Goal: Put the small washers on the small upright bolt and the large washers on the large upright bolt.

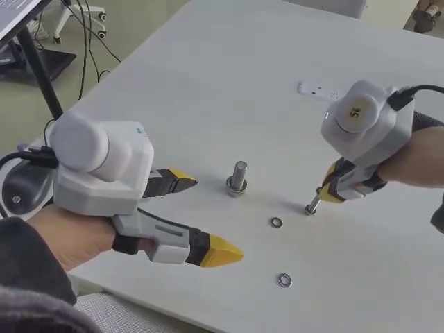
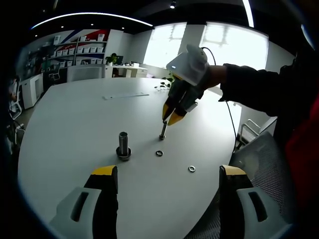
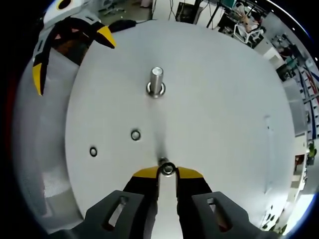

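The large upright bolt (image 1: 237, 177) (image 2: 123, 145) (image 3: 157, 82) stands mid-table with a washer around its foot. To its right is the small upright bolt (image 1: 312, 207) (image 2: 162, 132). My right gripper (image 1: 326, 194) (image 2: 169, 118) (image 3: 168, 172) tilts down onto its top. The jaws are shut on a small ring that looks like a small washer (image 3: 168, 169). Two loose washers (image 1: 276, 222) (image 1: 284, 280) (image 2: 159, 153) (image 2: 191, 169) (image 3: 135, 134) (image 3: 93, 151) lie flat between the bolts and the near edge. My left gripper (image 1: 205, 218) (image 2: 168, 172) (image 3: 70, 45) hovers open left of the large bolt, holding nothing.
The white table (image 1: 208, 83) has a white label strip (image 1: 316, 90) at the back right. Its near edge runs just below the closest washer. A black stand (image 1: 38, 69) and cables are on the floor at the far left. A mesh chair (image 2: 259, 159) sits by the table's edge.
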A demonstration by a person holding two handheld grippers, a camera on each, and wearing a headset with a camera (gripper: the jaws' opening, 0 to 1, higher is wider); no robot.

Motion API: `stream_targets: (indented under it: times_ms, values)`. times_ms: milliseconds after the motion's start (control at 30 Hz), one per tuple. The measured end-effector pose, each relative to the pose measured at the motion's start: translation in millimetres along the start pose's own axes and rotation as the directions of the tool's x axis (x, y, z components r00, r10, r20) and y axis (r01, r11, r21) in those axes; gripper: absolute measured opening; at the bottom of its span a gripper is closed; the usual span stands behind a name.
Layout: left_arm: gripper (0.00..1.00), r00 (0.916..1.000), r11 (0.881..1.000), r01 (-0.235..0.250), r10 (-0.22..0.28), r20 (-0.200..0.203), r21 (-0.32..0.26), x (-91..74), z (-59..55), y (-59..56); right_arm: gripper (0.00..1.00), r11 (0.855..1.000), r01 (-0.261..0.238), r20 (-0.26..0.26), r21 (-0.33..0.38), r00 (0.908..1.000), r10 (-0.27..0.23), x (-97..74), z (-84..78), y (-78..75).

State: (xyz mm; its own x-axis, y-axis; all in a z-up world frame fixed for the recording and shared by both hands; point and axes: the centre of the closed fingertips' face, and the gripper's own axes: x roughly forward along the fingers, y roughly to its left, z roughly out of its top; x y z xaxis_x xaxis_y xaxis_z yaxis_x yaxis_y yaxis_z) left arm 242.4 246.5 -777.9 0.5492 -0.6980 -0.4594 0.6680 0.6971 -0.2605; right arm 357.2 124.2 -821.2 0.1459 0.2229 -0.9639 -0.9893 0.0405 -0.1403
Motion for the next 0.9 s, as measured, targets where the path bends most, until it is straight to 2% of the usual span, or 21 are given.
stream_targets:
  times_ms: [233, 733, 900]
  values:
    - [0.83, 1.0000, 1.000, -0.001, 0.001, -0.002, -0.001, -0.1, -0.2, 0.3, 0.13, 1.000, -0.015, -0.003, 0.005, 0.9999, 0.015, 8.2, -0.8, 2.9]
    - [0.83, 1.0000, 1.000, -0.003, 0.003, -0.008, -0.002, 0.0, -2.0, 0.5, 0.13, 0.997, -0.055, -0.020, 0.052, 0.9982, 0.056, 41.7, -16.0, 5.4]
    - [0.83, 0.9999, 1.000, -0.004, 0.004, -0.011, -0.001, 0.5, -2.6, 0.7, 0.13, 0.997, -0.058, -0.024, 0.053, 0.9980, 0.059, 46.9, -16.7, 6.4]
